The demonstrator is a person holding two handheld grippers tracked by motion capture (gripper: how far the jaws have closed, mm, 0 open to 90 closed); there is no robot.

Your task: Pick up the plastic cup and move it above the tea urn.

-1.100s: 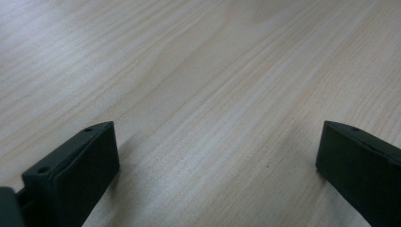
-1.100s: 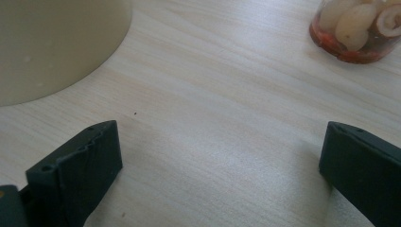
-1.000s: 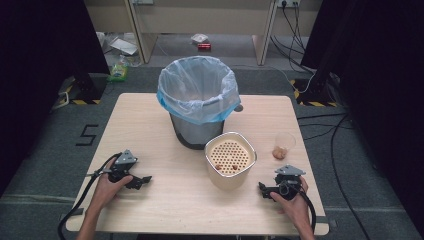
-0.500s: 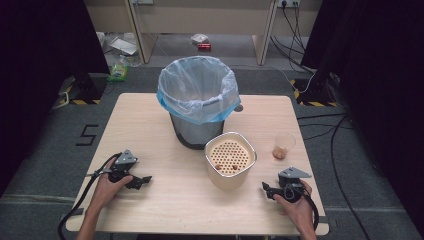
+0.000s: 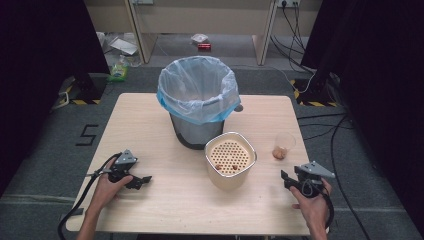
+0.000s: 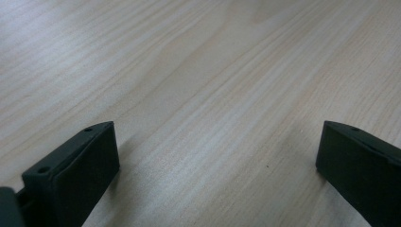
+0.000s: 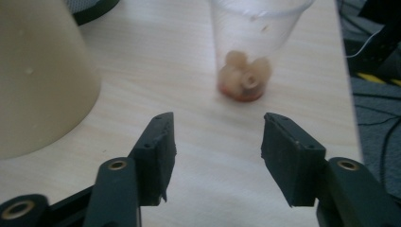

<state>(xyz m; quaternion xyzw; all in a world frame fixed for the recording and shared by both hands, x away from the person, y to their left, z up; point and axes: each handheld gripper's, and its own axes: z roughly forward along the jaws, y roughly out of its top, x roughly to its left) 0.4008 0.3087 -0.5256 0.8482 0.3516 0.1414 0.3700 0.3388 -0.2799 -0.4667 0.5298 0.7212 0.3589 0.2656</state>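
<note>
Right gripper [image 7: 215,142] jaws wide, empty, aimed at cup [image 7: 250,42] at 12 o'clock. Left gripper [image 5: 131,176] wide, idle at table [image 5: 150,130] 8 o'clock. Risk: squeezing thin cup, tipping, spilling contents.

The high view looks forward and down from above the person's side onto the whole wooden table [image 5: 150,120], with the bin [image 5: 198,100] at its middle and floor and cables beyond. The left gripper view sits very low and close to the tabletop [image 6: 203,85], looking along its two spread black jaws at bare wood grain. The right gripper view also rides low, facing across the table's right part toward the clear cup [image 7: 255,42] and the cream container [image 7: 42,80] beside it, both of which the high view shares, the cup [image 5: 284,145] near the right edge and the container [image 5: 230,161].
</note>
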